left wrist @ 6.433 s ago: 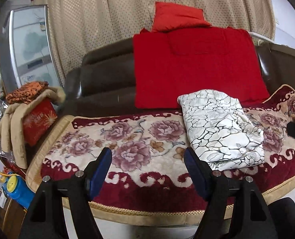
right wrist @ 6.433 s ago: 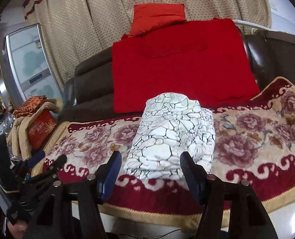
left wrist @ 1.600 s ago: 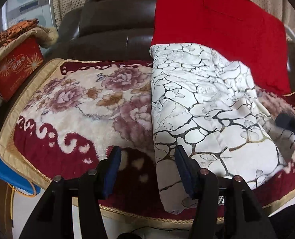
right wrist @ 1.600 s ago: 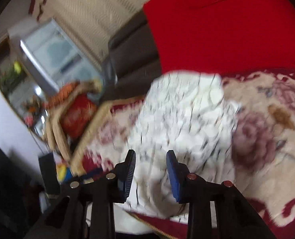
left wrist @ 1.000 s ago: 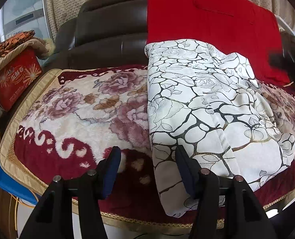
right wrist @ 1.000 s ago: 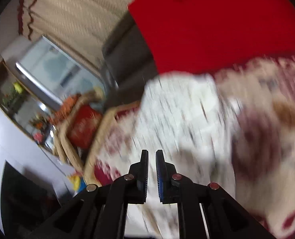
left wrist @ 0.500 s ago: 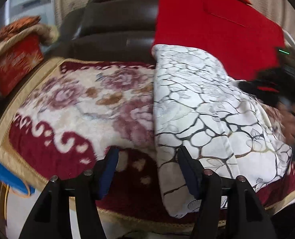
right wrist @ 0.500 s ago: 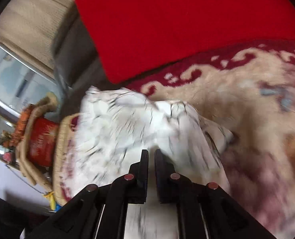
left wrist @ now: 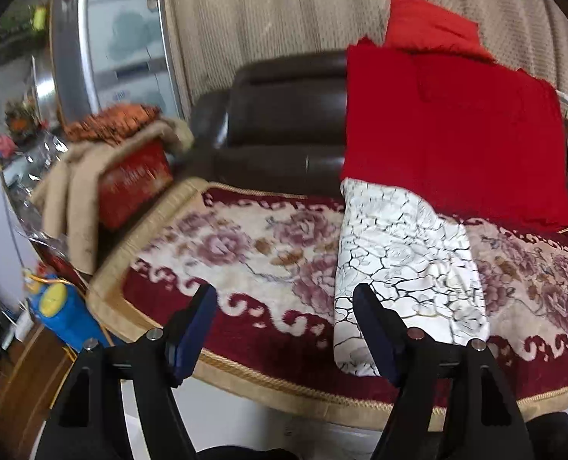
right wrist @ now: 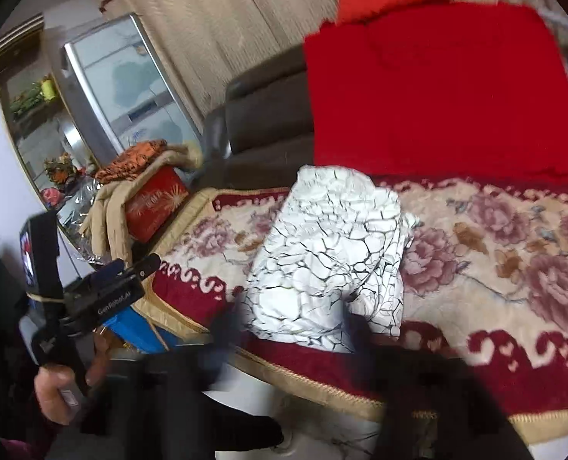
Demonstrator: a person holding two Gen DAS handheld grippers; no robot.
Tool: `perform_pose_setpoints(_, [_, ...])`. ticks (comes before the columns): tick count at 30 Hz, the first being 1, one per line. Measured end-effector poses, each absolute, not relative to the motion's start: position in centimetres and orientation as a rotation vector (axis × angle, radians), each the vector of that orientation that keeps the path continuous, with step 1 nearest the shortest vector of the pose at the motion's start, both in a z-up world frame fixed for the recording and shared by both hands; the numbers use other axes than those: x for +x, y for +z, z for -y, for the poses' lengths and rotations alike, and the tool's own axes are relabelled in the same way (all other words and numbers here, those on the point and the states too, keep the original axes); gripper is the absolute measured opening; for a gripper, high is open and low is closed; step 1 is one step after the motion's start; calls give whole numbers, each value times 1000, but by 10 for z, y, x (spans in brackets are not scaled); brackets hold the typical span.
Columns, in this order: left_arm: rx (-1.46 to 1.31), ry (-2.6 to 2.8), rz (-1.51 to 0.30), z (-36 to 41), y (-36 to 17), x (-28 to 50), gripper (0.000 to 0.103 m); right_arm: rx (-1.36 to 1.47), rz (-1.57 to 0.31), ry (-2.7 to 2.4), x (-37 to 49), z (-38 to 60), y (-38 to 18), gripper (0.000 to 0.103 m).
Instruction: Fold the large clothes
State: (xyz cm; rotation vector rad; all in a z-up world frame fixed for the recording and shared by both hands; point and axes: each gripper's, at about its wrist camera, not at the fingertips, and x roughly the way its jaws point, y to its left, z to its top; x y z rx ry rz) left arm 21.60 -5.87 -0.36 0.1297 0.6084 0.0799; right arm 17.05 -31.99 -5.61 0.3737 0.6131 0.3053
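Observation:
A white garment with a black crackle print [left wrist: 402, 260] lies folded into a long narrow bundle on the floral sofa cover [left wrist: 253, 241]. It also shows in the right wrist view [right wrist: 330, 260]. My left gripper [left wrist: 285, 329] is open and empty, held back in front of the sofa's front edge, left of the bundle's near end. My right gripper [right wrist: 289, 329] is blurred by motion; its fingers stand wide apart and empty just before the bundle's near end. The left gripper is seen from the side in the right wrist view [right wrist: 126, 268], held in a hand.
A red blanket [left wrist: 452, 134] and red cushion [left wrist: 429, 27] drape the brown sofa back [left wrist: 284, 122]. At the left stand a red box under beige cloth [left wrist: 130, 176], a blue bottle [left wrist: 61, 314] and a fridge [left wrist: 126, 46]. The gold-trimmed front edge [left wrist: 284, 387] is close.
Both grippers have pulled back from the bundle. My right gripper, shut half a second ago, now stands wide open. The bundle lies narrower and flatter than before.

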Motion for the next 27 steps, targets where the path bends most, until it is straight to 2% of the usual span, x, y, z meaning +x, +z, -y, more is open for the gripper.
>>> perform_pose_setpoints(5, [106, 98, -570, 50, 23, 171, 75, 289, -485, 169, 114, 303, -29, 84])
perform_pose_setpoints(13, [108, 114, -523, 44, 46, 120, 75, 317, -485, 135, 67, 298, -5, 84])
perform_pose_setpoints(27, [141, 152, -469, 45, 62, 78, 75, 341, -467, 112, 44, 288, 10, 84])
